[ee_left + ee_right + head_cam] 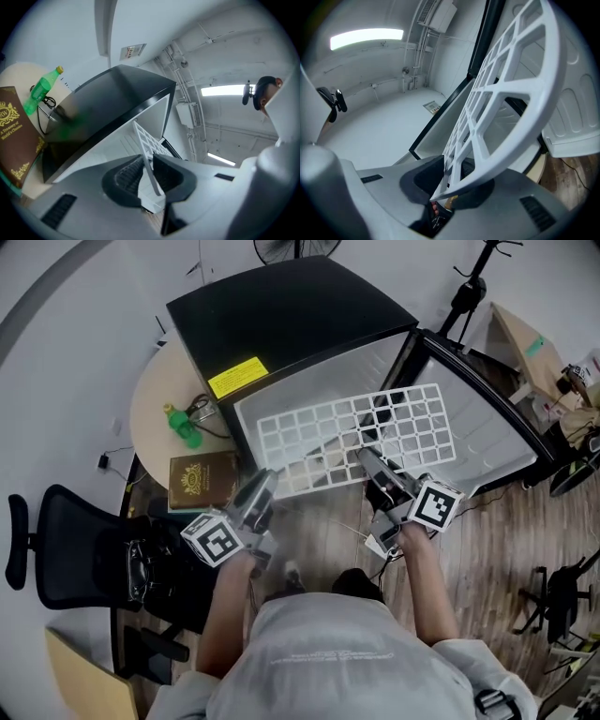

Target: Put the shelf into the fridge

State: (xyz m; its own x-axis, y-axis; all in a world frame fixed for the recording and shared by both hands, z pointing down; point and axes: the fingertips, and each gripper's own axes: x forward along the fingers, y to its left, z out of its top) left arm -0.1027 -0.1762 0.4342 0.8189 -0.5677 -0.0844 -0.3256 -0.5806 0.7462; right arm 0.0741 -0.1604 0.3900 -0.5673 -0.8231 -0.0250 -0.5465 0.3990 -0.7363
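A person in a grey shirt is standing in front of the fridge, both arms reaching toward it with a gripper in each hand. The left gripper is clamping its dark ribbed jaws on the near edge of the shelf. The right gripper is pinching the same edge nearer the fridge's door side, its jaws closed on the rounded rim. The shelf, a flat white plastic lattice of square openings, is hanging roughly flat at the fridge's open mouth, its far edge apparently entering the smooth white cavity.

The step in hand looks like the insertion itself. The next move is likely calling for an even push from both grippers, with the grid held flat so its side edges meet ledges in the fridge walls, which cannot be made out here. The fridge, a boxy black cabinet, is standing with its door swung wide. On the fridge's side away from the door, a round pale table is carrying a green bottle and a brown book.
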